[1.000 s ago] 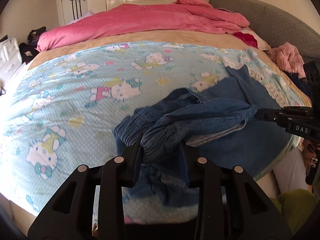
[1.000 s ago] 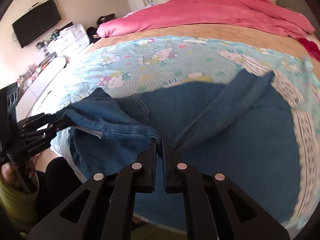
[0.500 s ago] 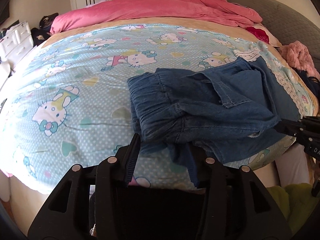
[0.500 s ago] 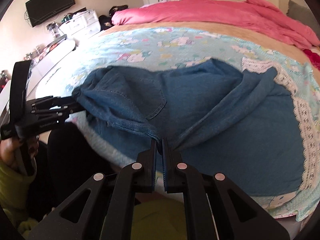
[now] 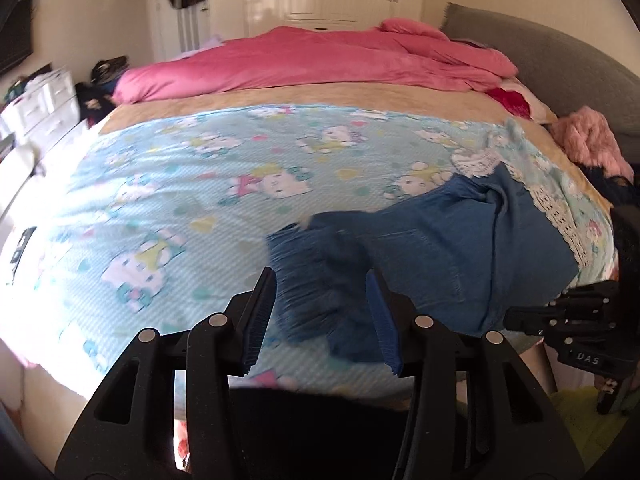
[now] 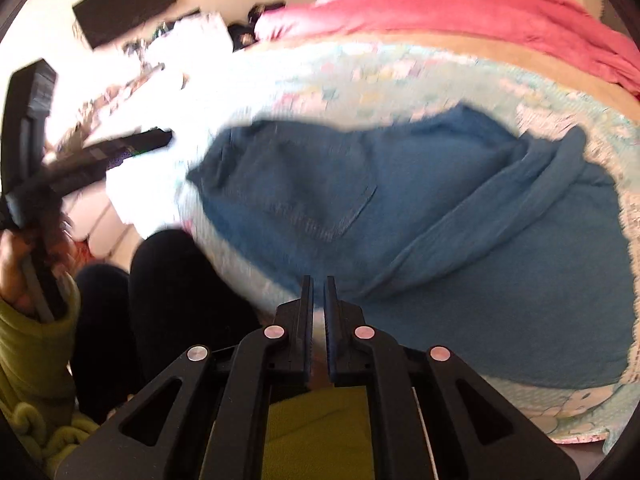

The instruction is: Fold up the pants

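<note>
Blue denim pants [image 5: 444, 256] lie spread on the light blue cartoon bedspread [image 5: 168, 184] near the bed's front edge, with the elastic waistband toward my left gripper. My left gripper [image 5: 322, 276] is open, and the waistband lies loose between its fingers. In the right wrist view the pants [image 6: 420, 216] lie flat with a back pocket showing. My right gripper [image 6: 318, 284] has its jaws nearly together with a narrow gap, at the pants' near edge, holding no cloth that I can see. It also shows in the left wrist view [image 5: 520, 316], and the left gripper shows in the right wrist view [image 6: 160, 138].
A pink duvet [image 5: 320, 60] is piled at the back of the bed. A pink fluffy garment [image 5: 592, 140] and a grey headboard [image 5: 540, 48] are at the right. White drawers [image 5: 36, 108] stand at the left. The person's dark legs [image 6: 176, 292] are by the bed edge.
My left gripper has opened and dropped the waistband onto the bed. My right gripper has let go of the pants' edge and drawn back. The pants went from lifted and bunched to lying flat.
</note>
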`<state>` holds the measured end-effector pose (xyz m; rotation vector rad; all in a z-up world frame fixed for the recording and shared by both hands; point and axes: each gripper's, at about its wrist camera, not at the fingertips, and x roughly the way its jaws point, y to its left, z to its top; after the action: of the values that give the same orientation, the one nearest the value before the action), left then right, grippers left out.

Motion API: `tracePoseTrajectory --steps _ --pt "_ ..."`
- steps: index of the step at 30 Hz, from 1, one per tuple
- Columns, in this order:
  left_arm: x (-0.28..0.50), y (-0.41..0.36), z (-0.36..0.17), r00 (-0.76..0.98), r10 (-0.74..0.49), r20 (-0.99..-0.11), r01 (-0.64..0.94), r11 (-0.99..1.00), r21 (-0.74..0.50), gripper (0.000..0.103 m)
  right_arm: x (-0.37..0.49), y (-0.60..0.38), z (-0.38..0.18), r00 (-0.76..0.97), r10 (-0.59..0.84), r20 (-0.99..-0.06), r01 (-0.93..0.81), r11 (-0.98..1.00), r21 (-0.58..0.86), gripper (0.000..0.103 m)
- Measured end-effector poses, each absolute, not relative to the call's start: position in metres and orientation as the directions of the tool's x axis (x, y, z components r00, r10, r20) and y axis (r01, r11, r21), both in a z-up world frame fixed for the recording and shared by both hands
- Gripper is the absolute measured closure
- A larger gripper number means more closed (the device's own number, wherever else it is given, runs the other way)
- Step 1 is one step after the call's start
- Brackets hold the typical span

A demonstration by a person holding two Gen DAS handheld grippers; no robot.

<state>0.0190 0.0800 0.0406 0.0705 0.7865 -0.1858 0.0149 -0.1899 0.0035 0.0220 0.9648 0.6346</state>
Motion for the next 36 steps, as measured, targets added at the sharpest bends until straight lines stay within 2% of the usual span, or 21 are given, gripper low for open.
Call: tracePoseTrajectory --steps 3,4,7,11,15,20,22,26,28,31,32,33,34,36 --pt "0.039 0.054 0.021 0.651 -0.141 -0.746 0.238 0.971 0.025 0.064 0.028 -0.195 0.010 0.467 0.473 -0.747 -0.469 0.849 0.244 0.097" --pt "0.043 0.049 0.010 0.633 -0.119 -0.765 0.236 0.971 0.044 0.064 0.036 -0.195 0.008 0.469 0.463 -0.752 -0.457 0.856 0.242 0.094" --pt "0.048 0.047 -0.022 0.576 -0.078 -0.814 0.229 0.971 0.070 0.064 0.050 -0.192 -0.001 0.460 0.445 -0.768 -0.439 0.866 0.238 0.069" --pt "0.041 0.052 -0.028 0.589 -0.077 -0.804 0.230 0.970 0.076 0.064 0.066 -0.189 -0.032 0.373 0.409 -0.833 -0.393 0.883 0.257 0.068" --pt "0.038 0.056 -0.028 0.602 -0.091 -0.793 0.228 0.972 0.062 0.064 0.065 -0.194 -0.030 0.376 0.440 -0.816 -0.392 0.873 0.290 0.063" --pt "0.031 0.061 -0.021 0.628 -0.116 -0.769 0.211 0.977 0.025 0.064 0.060 -0.210 -0.004 0.443 0.455 -0.773 -0.380 0.876 0.299 0.063" --pt "0.026 0.065 -0.014 0.648 -0.110 -0.754 0.184 0.983 0.016 0.050 0.062 -0.222 0.006 0.475 0.443 -0.760 -0.361 0.886 0.291 0.063" --pt "0.013 0.071 0.008 0.692 -0.112 -0.713 0.156 0.988 -0.004 0.045 0.069 -0.244 0.021 0.538 0.405 -0.739 -0.313 0.910 0.271 0.063" --pt "0.009 0.071 0.017 0.706 -0.120 -0.698 0.156 0.988 -0.012 0.033 0.074 -0.259 0.029 0.575 0.374 -0.728 -0.275 0.926 0.259 0.063" --pt "0.004 0.065 0.029 0.720 -0.143 -0.679 0.171 0.985 -0.026 0.027 0.086 -0.276 0.038 0.612 0.336 -0.716 -0.232 0.942 0.243 0.062" --pt "0.004 0.062 0.032 0.721 -0.160 -0.674 0.183 0.982 -0.037 0.025 0.089 -0.280 0.040 0.622 0.325 -0.712 -0.221 0.946 0.238 0.039" --pt "0.003 0.058 0.034 0.720 -0.178 -0.671 0.196 0.979 -0.049 0.022 0.091 -0.285 0.043 0.632 0.317 -0.707 -0.213 0.948 0.235 0.029" --pt "0.003 0.053 0.035 0.716 -0.194 -0.671 0.212 0.976 -0.056 0.022 0.094 -0.290 0.046 0.651 0.305 -0.695 -0.199 0.952 0.231 0.025" --pt "0.004 0.042 0.035 0.709 -0.210 -0.673 0.236 0.970 -0.054 0.022 0.098 -0.294 0.052 0.670 0.286 -0.685 -0.193 0.958 0.211 0.025"
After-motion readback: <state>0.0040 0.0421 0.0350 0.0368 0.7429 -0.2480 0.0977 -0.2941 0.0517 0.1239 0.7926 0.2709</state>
